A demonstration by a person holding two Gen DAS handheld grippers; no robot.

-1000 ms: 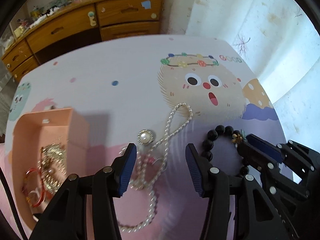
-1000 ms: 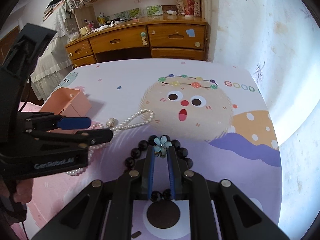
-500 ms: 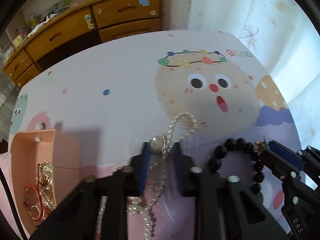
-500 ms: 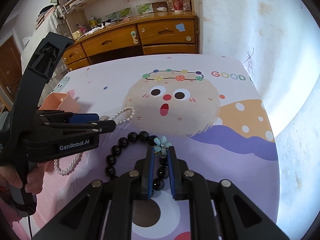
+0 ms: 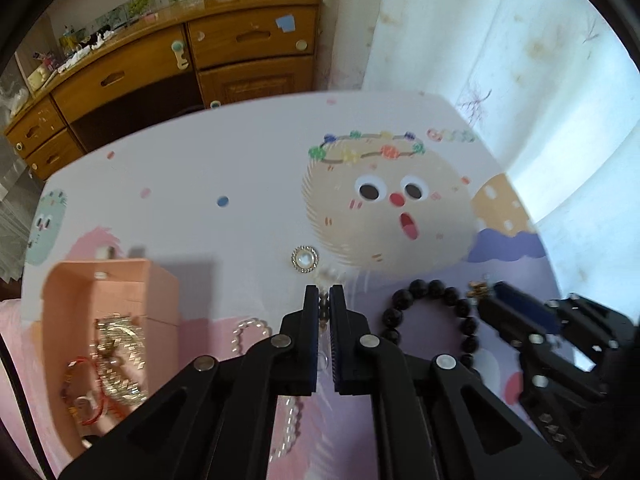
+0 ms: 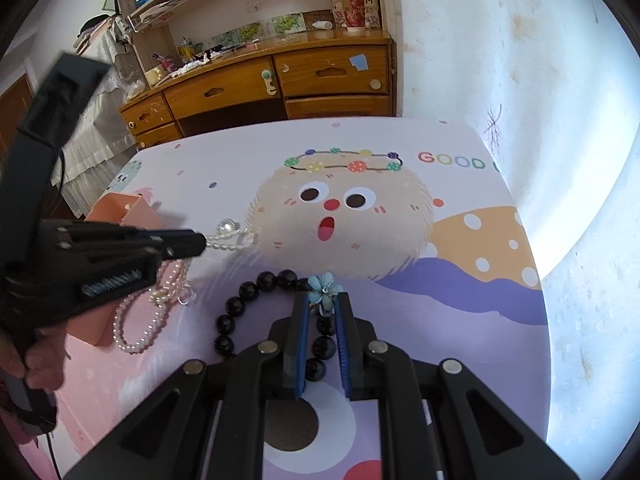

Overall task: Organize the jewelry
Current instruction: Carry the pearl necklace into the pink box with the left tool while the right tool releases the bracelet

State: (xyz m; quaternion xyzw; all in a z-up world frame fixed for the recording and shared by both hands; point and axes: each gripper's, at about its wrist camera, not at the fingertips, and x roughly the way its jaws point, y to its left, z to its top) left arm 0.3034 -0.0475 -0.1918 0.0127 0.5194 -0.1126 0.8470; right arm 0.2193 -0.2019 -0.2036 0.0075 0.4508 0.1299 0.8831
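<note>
Jewelry is lying loose on the cartoon mat w/ both tools biting down. Right gripper [image 6: 322, 312] is pinching narrow on the black bead bracelet [image 6: 240, 300] by its blue flower [image 6: 323, 286]; left gripper [image 5: 324, 300] is clamping the pearl necklace [image 6: 138, 332], held low and level. Risk: pearls are trailing long, prob. snagging the bracelet or missing the pink box [image 5: 120, 280] beyond. Round brooch [image 5: 305, 259] is sitting farther out.
</note>
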